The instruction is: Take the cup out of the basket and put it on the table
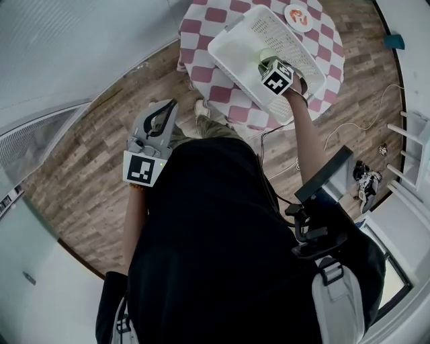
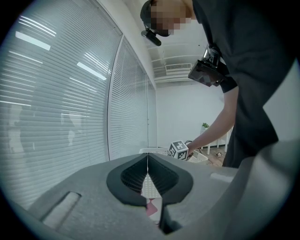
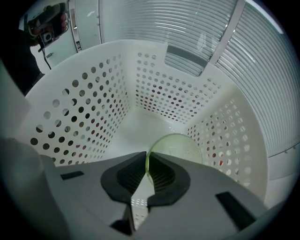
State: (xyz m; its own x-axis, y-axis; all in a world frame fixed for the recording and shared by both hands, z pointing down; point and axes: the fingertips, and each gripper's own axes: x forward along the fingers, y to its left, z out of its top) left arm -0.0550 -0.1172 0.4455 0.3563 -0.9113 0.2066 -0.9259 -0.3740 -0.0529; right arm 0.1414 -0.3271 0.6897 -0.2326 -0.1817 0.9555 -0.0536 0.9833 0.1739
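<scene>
A white perforated basket (image 1: 236, 41) (image 3: 93, 103) stands on a round table (image 1: 201, 27) with a red-and-white checked cloth. Inside it is a pale green cup (image 1: 266, 55) (image 3: 177, 146). My right gripper (image 1: 269, 64) (image 3: 146, 165) points steeply down into the basket, its jaws shut on the cup's thin rim, one pad inside and one outside. My left gripper (image 1: 164, 111) (image 2: 147, 164) is held off to the left over the wooden floor, shut with nothing between its pads. In the left gripper view the basket (image 2: 153, 151) shows far ahead.
A small plate (image 1: 298, 17) with something orange-red lies on the table behind the basket. White furniture (image 1: 410, 144) and cables (image 1: 363, 124) are on the floor at the right. Window blinds (image 2: 56, 93) run along the left.
</scene>
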